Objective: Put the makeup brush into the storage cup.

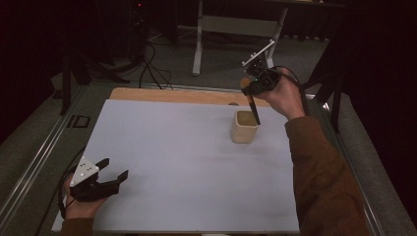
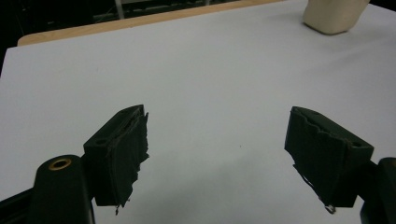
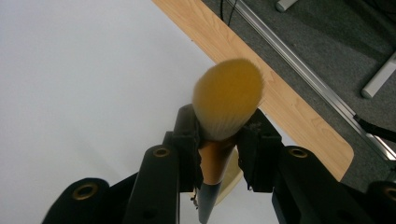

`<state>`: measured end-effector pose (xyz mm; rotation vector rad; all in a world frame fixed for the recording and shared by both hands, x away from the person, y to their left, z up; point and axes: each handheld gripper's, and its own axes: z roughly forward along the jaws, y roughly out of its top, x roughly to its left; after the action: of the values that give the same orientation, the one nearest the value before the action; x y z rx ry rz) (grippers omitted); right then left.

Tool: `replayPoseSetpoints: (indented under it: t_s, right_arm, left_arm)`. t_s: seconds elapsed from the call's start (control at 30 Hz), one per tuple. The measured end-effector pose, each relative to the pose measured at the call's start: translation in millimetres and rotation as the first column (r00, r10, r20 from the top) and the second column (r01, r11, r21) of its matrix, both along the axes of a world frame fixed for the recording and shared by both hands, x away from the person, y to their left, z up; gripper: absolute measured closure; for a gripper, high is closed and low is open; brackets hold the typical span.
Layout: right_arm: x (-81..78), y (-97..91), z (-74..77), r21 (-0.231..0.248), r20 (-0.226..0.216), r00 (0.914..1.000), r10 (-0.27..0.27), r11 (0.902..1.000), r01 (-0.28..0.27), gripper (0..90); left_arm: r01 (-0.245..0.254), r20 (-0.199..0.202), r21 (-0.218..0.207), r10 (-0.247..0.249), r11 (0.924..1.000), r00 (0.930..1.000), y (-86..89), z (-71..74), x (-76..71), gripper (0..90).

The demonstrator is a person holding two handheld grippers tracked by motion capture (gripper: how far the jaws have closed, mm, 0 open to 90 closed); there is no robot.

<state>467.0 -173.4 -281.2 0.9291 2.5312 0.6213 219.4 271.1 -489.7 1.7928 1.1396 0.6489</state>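
Note:
My right gripper [image 1: 250, 87] is raised over the table's far right and is shut on a makeup brush [image 1: 253, 108]. The brush's dark handle slants down into a cream square cup [image 1: 244, 128], and its orange bristle head [image 1: 244, 82] sticks up above the jaws. In the right gripper view the jaws clamp the brush [image 3: 227, 100] just below the yellow-orange bristles, right gripper [image 3: 218, 140]. My left gripper [image 1: 114, 169] rests at the near left corner, open and holding nothing. In the left gripper view the left gripper [image 2: 217, 144] spreads its jaws wide over the white mat, the cup [image 2: 334, 16] far off.
A white mat [image 1: 172, 162] covers the wooden table [image 1: 172, 94]. Beyond the far edge are a grey floor, cables [image 1: 147, 69] and a white stand's legs [image 1: 198, 54]. Metal rails run along both sides of the table.

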Motion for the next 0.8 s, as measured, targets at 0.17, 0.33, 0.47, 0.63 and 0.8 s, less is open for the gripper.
replayPoseSetpoints:
  t_s: [0.17,0.33,0.47,0.63,0.8]
  right_arm:
    - [1.1,-1.9,-1.1,0.007,0.01,0.9999,-0.006,1.0,0.006,69.8]
    - [1.6,-2.8,-1.6,0.015,0.021,0.9997,-0.012,0.9998,0.012,69.7]
    - [1.5,-2.2,-1.9,0.018,0.029,0.9995,-0.012,0.9998,0.012,69.8]
    - [1.8,-0.8,-2.6,0.027,0.034,0.9994,-0.008,0.9996,0.007,69.7]
    - [2.5,-0.1,-3.9,0.028,0.038,0.9992,-0.01,0.9996,0.009,69.7]
  left_arm:
    - [0.002,-0.001,0.001,-0.002,1.0,1.0,-0.3,-0.1,0.3,21.4]
    - [0.001,0.0,0.0,-0.001,1.0,1.0,-0.1,-0.2,0.2,21.4]
    - [0.0,0.0,-0.001,0.0,1.0,1.0,-0.2,-0.1,0.0,21.4]
    - [0.001,-0.001,0.0,-0.001,1.0,1.0,-0.2,-0.2,0.2,21.4]
    - [-0.001,0.0,0.0,0.001,1.0,1.0,0.3,-0.1,0.0,21.4]
